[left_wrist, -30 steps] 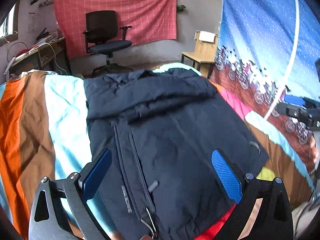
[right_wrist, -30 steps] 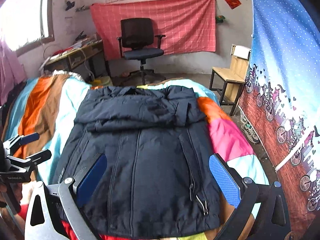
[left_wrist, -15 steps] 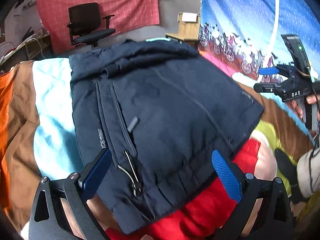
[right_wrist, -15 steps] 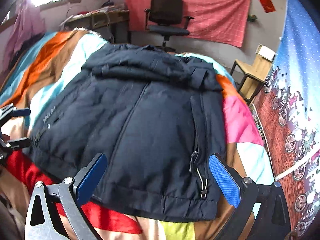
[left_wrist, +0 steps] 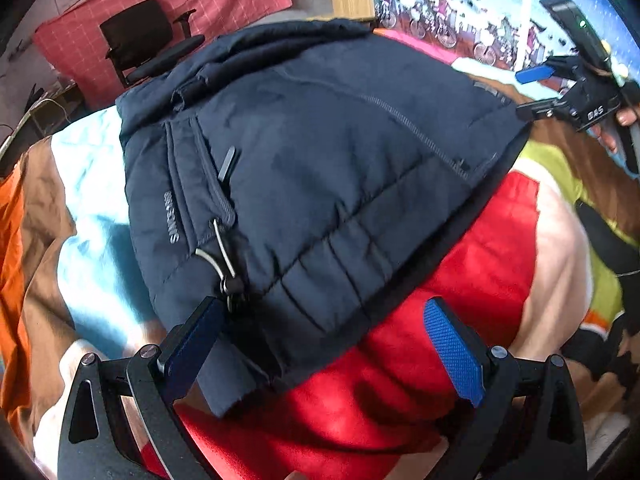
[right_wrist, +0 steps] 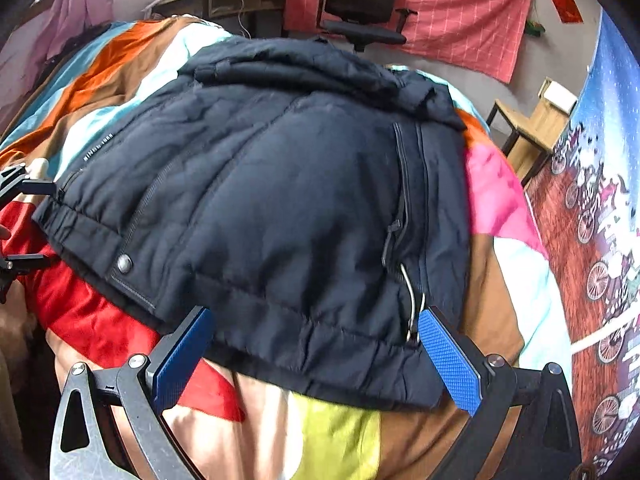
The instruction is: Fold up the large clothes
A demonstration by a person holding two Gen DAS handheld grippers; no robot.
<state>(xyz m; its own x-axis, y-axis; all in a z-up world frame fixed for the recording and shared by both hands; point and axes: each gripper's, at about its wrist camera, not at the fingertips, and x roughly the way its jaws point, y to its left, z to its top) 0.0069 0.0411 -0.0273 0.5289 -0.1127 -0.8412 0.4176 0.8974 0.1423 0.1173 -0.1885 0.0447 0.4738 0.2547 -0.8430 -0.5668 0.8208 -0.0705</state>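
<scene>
A dark navy puffer jacket (left_wrist: 320,152) lies flat on the striped bed cover, sleeves folded in, its hem toward me; it also shows in the right wrist view (right_wrist: 280,184). My left gripper (left_wrist: 320,344) is open, its jaws standing either side of the hem's left corner, near a zipper pull (left_wrist: 224,256). My right gripper (right_wrist: 312,352) is open, its jaws straddling the hem's right corner, beside a zipper pull (right_wrist: 412,300). Neither holds the cloth. The right gripper also shows in the left wrist view (left_wrist: 560,92).
The bed cover (right_wrist: 100,68) has orange, brown, light blue, red and yellow-green stripes. A black office chair (right_wrist: 360,8) and a red wall cloth stand behind the bed. A wooden stool (right_wrist: 532,128) and a blue bicycle-print curtain (right_wrist: 600,200) are at the right.
Both grippers have come down and forward to the jacket's hem; the jacket fills more of each view. The jaws stay open.
</scene>
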